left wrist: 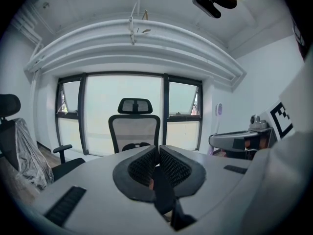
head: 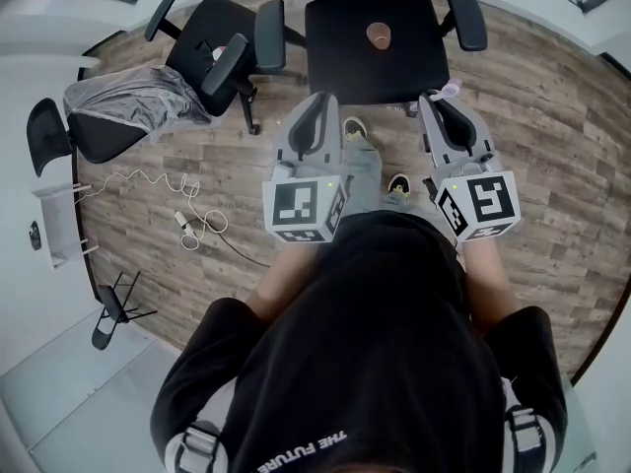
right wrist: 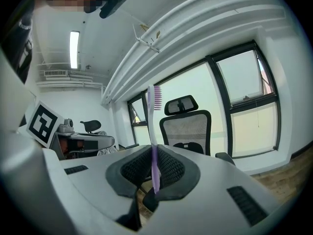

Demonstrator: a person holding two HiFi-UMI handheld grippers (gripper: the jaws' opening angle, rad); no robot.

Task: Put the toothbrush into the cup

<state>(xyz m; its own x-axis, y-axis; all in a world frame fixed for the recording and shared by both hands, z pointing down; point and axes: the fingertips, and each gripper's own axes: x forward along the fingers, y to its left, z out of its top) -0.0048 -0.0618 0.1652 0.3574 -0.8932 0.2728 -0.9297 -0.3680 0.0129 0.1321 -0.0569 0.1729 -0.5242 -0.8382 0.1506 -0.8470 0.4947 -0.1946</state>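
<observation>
Purple and white, the toothbrush (right wrist: 154,131) stands upright, pinched between the jaws of the right gripper (right wrist: 152,153); the head view shows only its pale tip. The left gripper (left wrist: 158,153) has its jaws pressed together on nothing. Both hang apart, just short of the black office chair (head: 345,62), whose backrest is cut off by the frame. On its seat sits the pinkish cup (head: 380,35), mouth up, its inside too small to read. Wood floor (head: 552,146) lies open right of the chair.
</observation>
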